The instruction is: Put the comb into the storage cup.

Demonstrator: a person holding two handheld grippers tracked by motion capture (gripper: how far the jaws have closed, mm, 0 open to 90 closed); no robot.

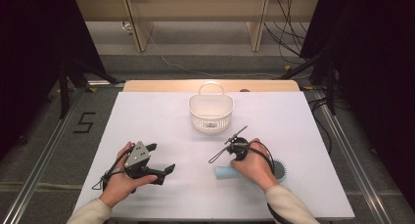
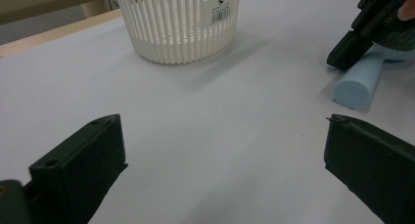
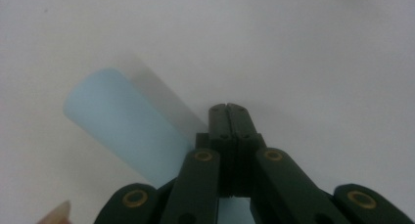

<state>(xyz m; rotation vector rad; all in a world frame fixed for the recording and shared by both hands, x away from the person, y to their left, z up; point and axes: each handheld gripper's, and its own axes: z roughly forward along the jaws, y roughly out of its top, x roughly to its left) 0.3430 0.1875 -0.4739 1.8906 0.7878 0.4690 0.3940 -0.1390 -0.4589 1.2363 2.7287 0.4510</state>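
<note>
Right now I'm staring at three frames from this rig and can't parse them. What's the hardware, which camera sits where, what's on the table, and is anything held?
There is no robot arm here: a person holds a two-jaw claw in each hand. The high view looks down on the white table from above the person's side. The other two pictures come from a camera riding on each claw, looking along its black jaws.

The left claw is wide open and holds nothing. The right claw is shut, its jaws pressed together with nothing between them. It sits just beside the light blue handle of what looks like a brush lying on the table. The brush's dark bristle head pokes out past the right hand.

Farther back stands a white slotted basket with a carry handle.
</note>
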